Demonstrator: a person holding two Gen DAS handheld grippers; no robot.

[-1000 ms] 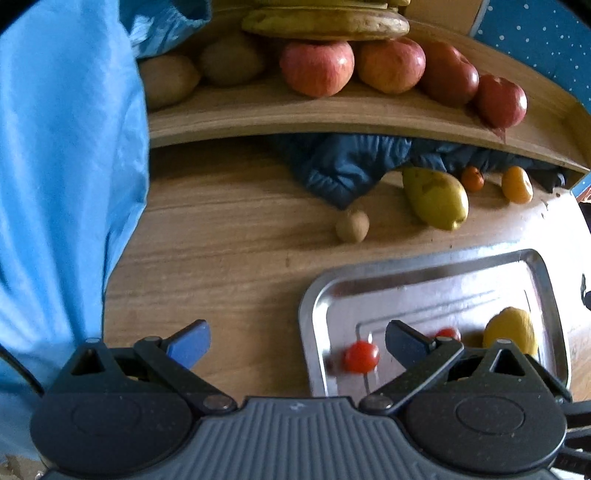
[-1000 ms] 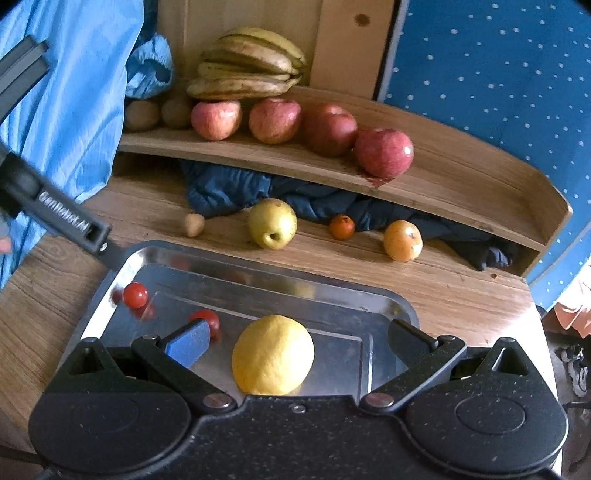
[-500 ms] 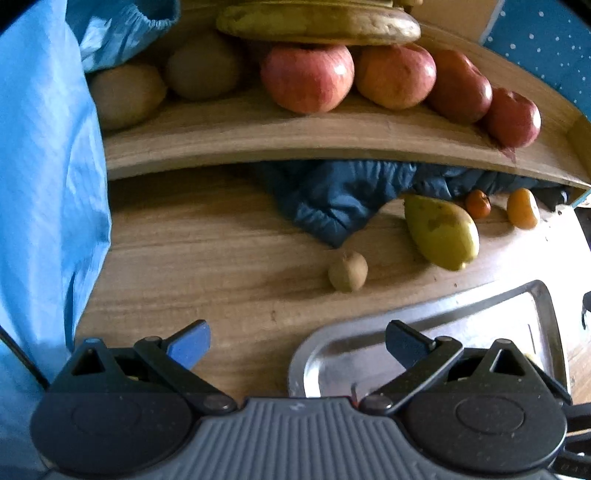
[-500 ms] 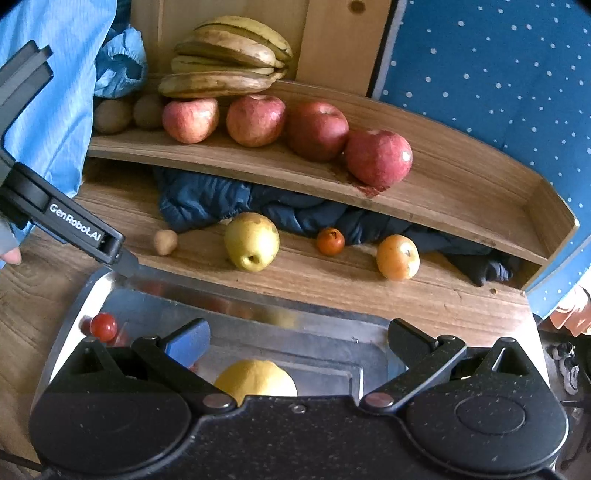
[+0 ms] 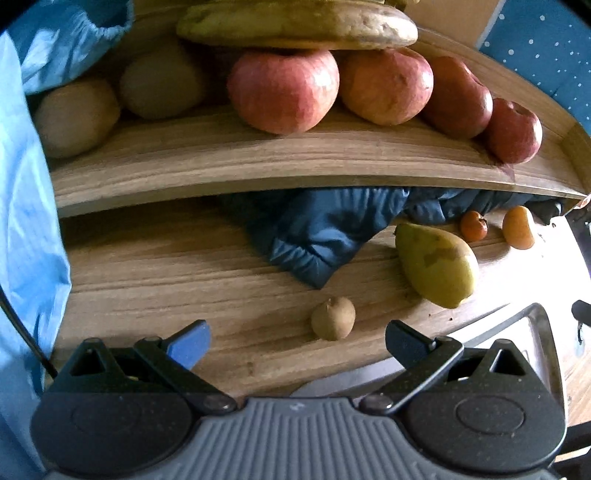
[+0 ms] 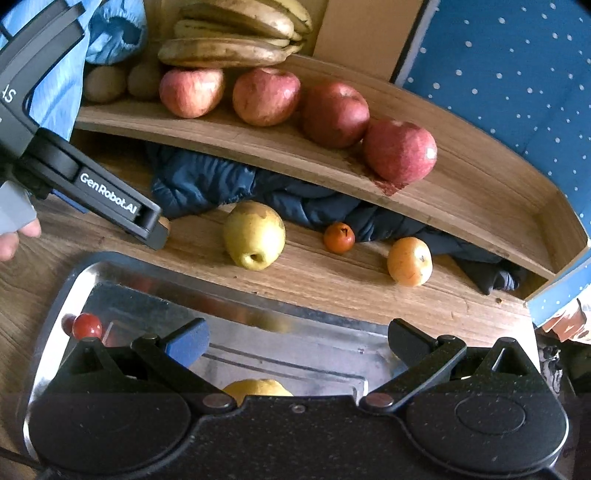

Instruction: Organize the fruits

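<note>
While both grippers hung with fingers spread and empty, the left gripper [image 5: 297,334] faced one small kiwi [image 5: 333,318] on the worktop [image 5: 155,280]; the right gripper [image 6: 298,339] hovered over a steel tray [image 6: 55,295] holding one cherry tomato [image 6: 86,325] and one lemon [image 6: 256,387], below four apples [image 6: 334,113] on the shelf [image 6: 480,192].

A wooden bench [image 6: 332,280] with a streaky light-brown grain fills the lower part of both views. Along its far side runs a raised wooden shelf [image 6: 461,192] with a low lip and an upright end board at the right. A plain wooden panel [image 6: 362,33] stands behind the shelf. To the right hangs a blue cloth with small white dots [image 6: 517,74]. A pale blue fabric [image 5: 26,221] hangs down the left side. A crumpled dark blue garment [image 5: 325,229] is stuffed under the shelf. The light is soft and dim, like daylight
</note>
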